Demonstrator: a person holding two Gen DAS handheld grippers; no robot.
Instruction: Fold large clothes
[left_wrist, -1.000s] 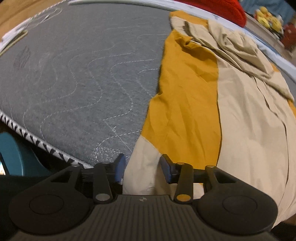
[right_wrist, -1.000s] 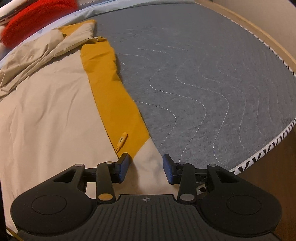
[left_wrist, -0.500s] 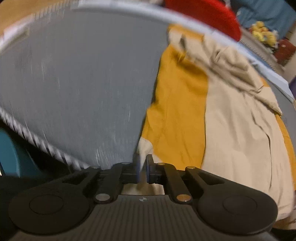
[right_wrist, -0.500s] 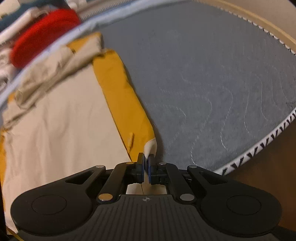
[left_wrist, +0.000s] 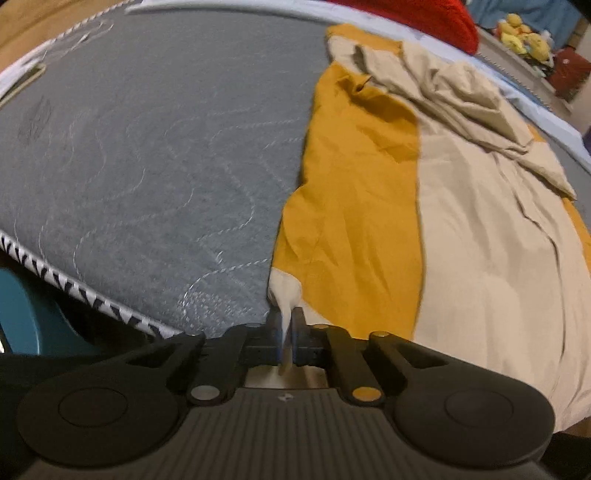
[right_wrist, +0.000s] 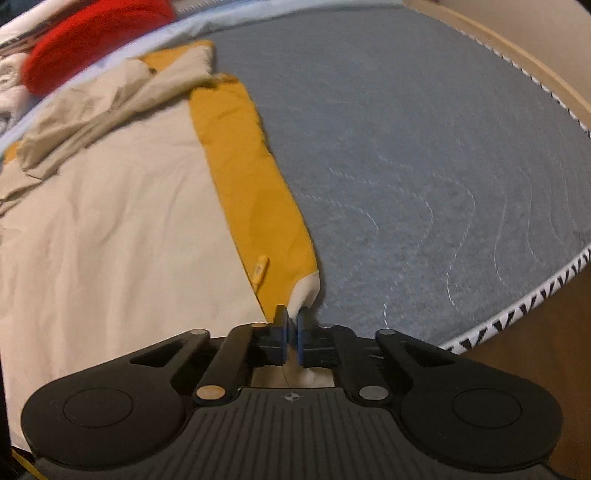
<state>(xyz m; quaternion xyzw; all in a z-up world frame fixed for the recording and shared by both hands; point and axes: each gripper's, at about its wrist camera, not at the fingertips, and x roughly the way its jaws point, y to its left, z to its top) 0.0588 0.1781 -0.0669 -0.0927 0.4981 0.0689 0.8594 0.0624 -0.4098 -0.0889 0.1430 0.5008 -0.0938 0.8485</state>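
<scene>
My left gripper (left_wrist: 284, 325): jaws pinched tight on the near left beige corner of the jacket (left_wrist: 461, 229). My right gripper (right_wrist: 291, 326): jaws pinched tight on the near right beige corner. Jacket: beige body, mustard-yellow side panels, spread flat on the grey quilted mattress (left_wrist: 147, 155), hood bunched at far end. Yellow zipper pull (right_wrist: 259, 268): on right panel. Red cushion (right_wrist: 92, 33): beyond the hood.

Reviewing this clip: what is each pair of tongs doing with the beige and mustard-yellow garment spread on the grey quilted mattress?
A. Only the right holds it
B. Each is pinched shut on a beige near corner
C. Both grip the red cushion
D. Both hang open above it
B: the left tongs and right tongs each pinch a beige corner of the beige and mustard-yellow garment on the grey quilted mattress.
</scene>
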